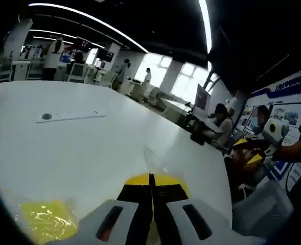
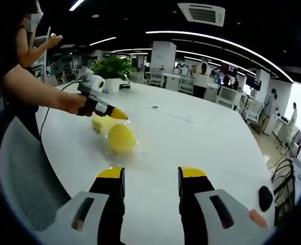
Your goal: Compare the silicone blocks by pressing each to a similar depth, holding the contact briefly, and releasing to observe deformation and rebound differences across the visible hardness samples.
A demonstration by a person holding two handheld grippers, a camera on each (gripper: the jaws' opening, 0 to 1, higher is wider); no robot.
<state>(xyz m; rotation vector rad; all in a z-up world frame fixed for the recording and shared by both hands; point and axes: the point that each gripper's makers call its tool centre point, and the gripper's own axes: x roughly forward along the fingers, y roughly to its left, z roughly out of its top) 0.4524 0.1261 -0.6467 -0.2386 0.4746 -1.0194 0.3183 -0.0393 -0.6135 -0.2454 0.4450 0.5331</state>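
In the right gripper view two yellow silicone blocks lie in clear wrap on the white table [image 2: 201, 132]: a rounded block [image 2: 121, 139] nearer to me and a paler block [image 2: 100, 124] behind it. A person's hand holds my left gripper [image 2: 118, 115] shut, with its yellow tips just above the two blocks. My right gripper [image 2: 151, 173] stands open a short way in front of the rounded block, nothing between its jaws. In the left gripper view my left gripper [image 1: 151, 178] is shut, and a wrapped yellow block [image 1: 43, 219] lies at the lower left.
A grey mesh chair [image 2: 22, 178] stands at the table's left edge, with another chair [image 1: 265, 209] by the far side. A flat grey strip [image 1: 71, 116] lies mid-table. A potted plant [image 2: 112, 66] sits at the far end. A small black object [image 2: 265, 198] rests at the right.
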